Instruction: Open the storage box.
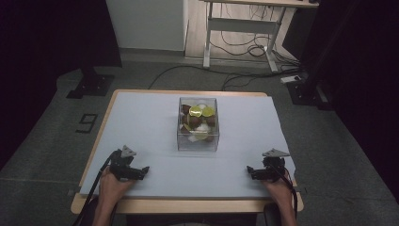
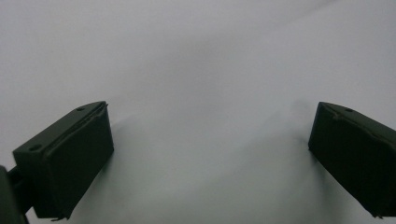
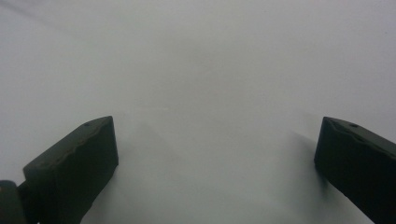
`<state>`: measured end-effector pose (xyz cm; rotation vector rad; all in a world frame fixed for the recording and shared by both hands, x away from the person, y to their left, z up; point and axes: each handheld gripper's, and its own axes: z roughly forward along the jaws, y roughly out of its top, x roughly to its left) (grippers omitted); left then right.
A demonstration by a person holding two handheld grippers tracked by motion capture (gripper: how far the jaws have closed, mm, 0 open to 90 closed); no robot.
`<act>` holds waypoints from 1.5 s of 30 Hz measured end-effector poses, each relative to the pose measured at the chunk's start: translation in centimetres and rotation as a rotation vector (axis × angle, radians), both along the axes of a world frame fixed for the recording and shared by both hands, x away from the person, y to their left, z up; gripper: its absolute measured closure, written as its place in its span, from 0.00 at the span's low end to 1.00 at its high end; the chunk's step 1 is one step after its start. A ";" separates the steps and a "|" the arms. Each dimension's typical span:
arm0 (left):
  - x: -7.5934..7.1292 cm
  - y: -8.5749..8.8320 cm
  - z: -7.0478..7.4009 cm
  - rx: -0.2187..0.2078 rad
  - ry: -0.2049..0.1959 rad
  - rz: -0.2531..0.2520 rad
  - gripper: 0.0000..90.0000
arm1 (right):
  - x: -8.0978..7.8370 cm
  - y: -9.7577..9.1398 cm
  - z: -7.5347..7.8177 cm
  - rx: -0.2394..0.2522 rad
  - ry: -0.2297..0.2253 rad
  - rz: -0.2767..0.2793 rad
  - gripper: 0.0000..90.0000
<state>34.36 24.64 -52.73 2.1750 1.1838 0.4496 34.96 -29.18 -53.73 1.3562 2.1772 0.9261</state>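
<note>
The high view was dim and soft, its side edges falling to near black – only the pale sheet (image 1: 146, 127) on the table and the strip of floor beyond it caught much light. The clear box (image 1: 198, 124) showed faint glints on its walls, and its contents were too blurred to tell apart. Detail was coarse throughout. In both gripper views the sheet (image 2: 201, 70) read as an even, washed-out grey – brighter toward the top, without texture. The black jaws were underexposed and slightly soft, and each cast a faint, diffuse shadow on the sheet (image 3: 210, 70) beside it, with no hard edges or glare anywhere
</note>
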 end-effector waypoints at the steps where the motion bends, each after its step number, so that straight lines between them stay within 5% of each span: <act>1: 0.0 0.0 0.0 -0.001 0.001 0.000 0.00 | 0.0 0.0 0.0 0.000 0.000 0.000 0.00; 27: 0.0 0.0 0.1 -0.001 -0.002 -0.003 0.00 | 0.2 0.2 0.3 -0.008 0.024 -0.010 0.00; 32: -0.4 -0.5 0.6 -0.003 -0.012 -0.020 0.03 | 0.1 0.6 0.8 -0.011 0.033 0.012 0.10; 35: -0.6 -0.6 1.0 -0.020 -0.016 -0.031 0.03 | 0.1 0.8 1.0 -0.014 0.033 0.021 0.11; 41: -1.0 -1.1 1.9 -0.127 -0.018 -0.094 0.05 | -0.1 1.4 2.1 0.025 0.014 0.075 0.11; 45: -1.2 -1.9 2.6 -0.139 -0.027 -0.128 0.06 | -0.1 2.1 2.5 0.031 0.014 0.109 0.10</act>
